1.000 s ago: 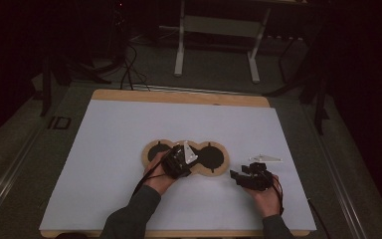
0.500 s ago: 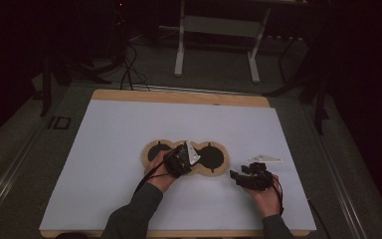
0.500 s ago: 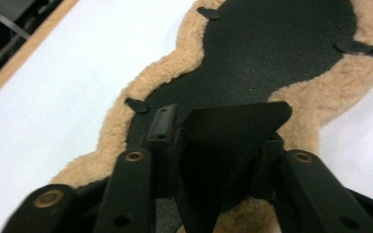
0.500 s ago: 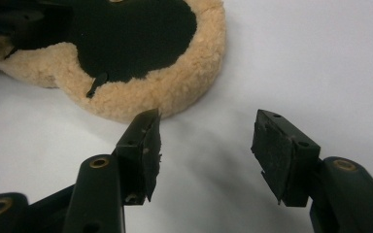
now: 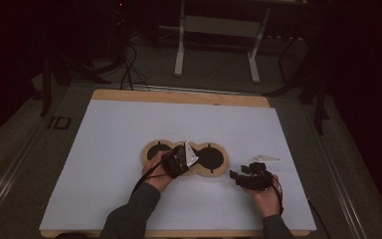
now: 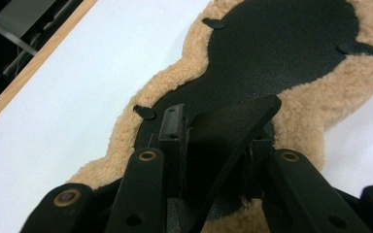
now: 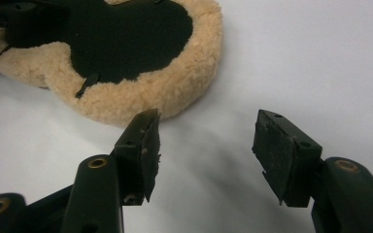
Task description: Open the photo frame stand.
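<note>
The left gripper point(image 6: 213, 141) is closed on a black leather flap point(image 6: 233, 131) of the fleece-edged pad point(image 5: 185, 158), its jaws pinching the flap where it lifts off the pad's dark inner face; in the high view that gripper point(image 5: 178, 160) sits over the pad's narrow waist, between the two round dark lobes. Compared with the high views from a second and half a second ago, it has barely shifted: the hand keeps the same place over the middle of the pad, and the pad itself lies where it lay, so I judge that the grip has just been settled and the lifting or folding of the flap is only starting. The right gripper point(image 7: 204, 145) stands with its jaws wide apart and nothing between them, hovering just off the pad's right-hand lobe point(image 7: 141, 92) over the bare white table cover point(image 7: 296, 58); in the high view it point(image 5: 251, 178) rests near the pad's right end and has not moved either. A small pale flat part point(image 5: 266, 158) lies just beyond the right gripper, apart from the pad. With one side held, the free gripper looks ready to take the pad's near edge.
</note>
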Demonstrator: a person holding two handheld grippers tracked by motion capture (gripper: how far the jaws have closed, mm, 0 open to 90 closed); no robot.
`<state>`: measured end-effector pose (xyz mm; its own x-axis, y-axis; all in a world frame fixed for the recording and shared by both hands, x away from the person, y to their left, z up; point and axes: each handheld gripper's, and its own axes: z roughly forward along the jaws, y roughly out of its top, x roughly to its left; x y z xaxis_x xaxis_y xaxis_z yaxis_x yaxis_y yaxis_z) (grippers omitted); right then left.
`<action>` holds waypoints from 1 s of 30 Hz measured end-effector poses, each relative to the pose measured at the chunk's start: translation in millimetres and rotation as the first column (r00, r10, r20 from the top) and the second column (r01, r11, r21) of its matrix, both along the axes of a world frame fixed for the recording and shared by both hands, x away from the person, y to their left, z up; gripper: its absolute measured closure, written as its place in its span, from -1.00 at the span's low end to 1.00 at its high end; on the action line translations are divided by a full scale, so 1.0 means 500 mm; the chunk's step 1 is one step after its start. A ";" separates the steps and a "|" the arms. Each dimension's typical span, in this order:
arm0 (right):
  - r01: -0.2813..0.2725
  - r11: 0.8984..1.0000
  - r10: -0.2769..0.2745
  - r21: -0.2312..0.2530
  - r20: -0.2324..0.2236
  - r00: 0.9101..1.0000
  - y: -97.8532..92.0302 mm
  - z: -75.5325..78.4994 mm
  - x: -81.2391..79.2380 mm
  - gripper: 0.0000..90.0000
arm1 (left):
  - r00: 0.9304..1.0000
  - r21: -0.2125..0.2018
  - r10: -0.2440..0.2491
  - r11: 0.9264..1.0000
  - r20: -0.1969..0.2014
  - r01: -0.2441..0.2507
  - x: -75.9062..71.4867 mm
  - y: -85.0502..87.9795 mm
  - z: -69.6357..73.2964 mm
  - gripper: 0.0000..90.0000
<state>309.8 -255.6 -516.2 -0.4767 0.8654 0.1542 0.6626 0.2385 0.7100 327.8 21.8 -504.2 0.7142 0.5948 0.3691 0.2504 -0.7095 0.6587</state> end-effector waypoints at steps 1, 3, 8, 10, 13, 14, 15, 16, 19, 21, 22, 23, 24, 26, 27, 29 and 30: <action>-0.001 1.000 0.001 0.000 0.000 1.000 0.000 0.000 0.000 -0.07 | 1.000 -0.003 -0.003 1.000 -0.001 0.003 0.000 0.001 0.000 0.57; -0.003 1.000 0.003 0.002 0.000 1.000 0.001 0.000 0.000 -0.07 | 1.000 -0.006 -0.006 1.000 -0.002 0.006 -0.001 0.004 0.001 0.57; -0.008 1.000 0.008 0.010 0.003 1.000 0.002 0.001 0.001 -0.09 | 1.000 -0.024 -0.010 1.000 -0.003 0.010 -0.003 0.010 0.001 0.57; -0.012 1.000 0.012 0.012 0.002 1.000 0.003 0.001 0.002 -0.09 | 1.000 -0.028 -0.014 1.000 -0.004 0.014 -0.005 0.013 0.001 0.57; -0.017 1.000 0.017 0.020 0.001 1.000 0.006 0.004 0.001 -0.10 | 1.000 -0.045 -0.017 0.999 0.000 0.017 -0.007 0.018 0.001 0.57; -0.016 1.000 0.016 0.027 0.002 1.000 0.007 0.005 0.001 -0.11 | 1.000 -0.051 -0.015 0.999 -0.001 0.015 -0.008 0.021 0.002 0.57; -0.019 0.999 0.019 0.031 0.005 1.000 0.008 0.006 0.001 -0.11 | 1.000 -0.062 -0.016 0.998 0.001 0.017 -0.009 0.023 0.001 0.57; -0.022 0.999 0.022 0.043 0.005 1.000 0.008 0.007 0.000 -0.12 | 1.000 -0.065 -0.017 0.998 0.001 0.017 -0.010 0.025 0.002 0.57; -0.026 0.996 0.026 0.087 0.003 1.000 0.008 0.012 0.000 -0.14 | 1.000 -0.076 -0.019 0.997 0.005 0.020 -0.014 0.030 0.003 0.56; -0.023 0.994 0.023 0.108 0.003 1.000 0.009 0.016 0.000 -0.16 | 1.000 -0.086 -0.023 0.996 0.010 0.024 -0.017 0.034 0.002 0.56; -0.022 0.993 0.022 0.116 0.003 1.000 0.009 0.017 0.000 -0.17 | 1.000 -0.090 -0.025 0.996 0.012 0.026 -0.018 0.036 0.002 0.56; -0.022 0.992 0.022 0.123 0.004 1.000 0.009 0.018 0.000 -0.18 | 1.000 -0.093 -0.026 0.995 0.012 0.027 -0.019 0.038 0.002 0.56; -0.021 0.991 0.021 0.132 0.002 1.000 0.010 0.020 0.000 -0.19 | 1.000 -0.099 -0.026 0.995 0.011 0.027 -0.020 0.039 0.002 0.56; -0.024 0.988 0.026 0.156 -0.007 1.000 0.012 0.021 0.002 -0.21 | 0.999 -0.107 -0.030 0.994 0.014 0.031 -0.022 0.043 0.002 0.56; -0.027 0.984 0.030 0.173 -0.016 0.999 0.014 0.023 0.002 -0.23 | 1.000 -0.117 -0.028 0.993 0.014 0.029 -0.023 0.045 0.003 0.56; -0.030 0.981 0.035 0.190 -0.022 0.999 0.019 0.026 0.003 -0.26 | 0.999 -0.136 -0.029 0.990 0.016 0.031 -0.025 0.051 0.005 0.56; -0.031 0.980 0.036 0.196 -0.022 0.999 0.021 0.028 0.003 -0.26 | 0.999 -0.143 -0.030 0.989 0.016 0.032 -0.025 0.054 0.006 0.56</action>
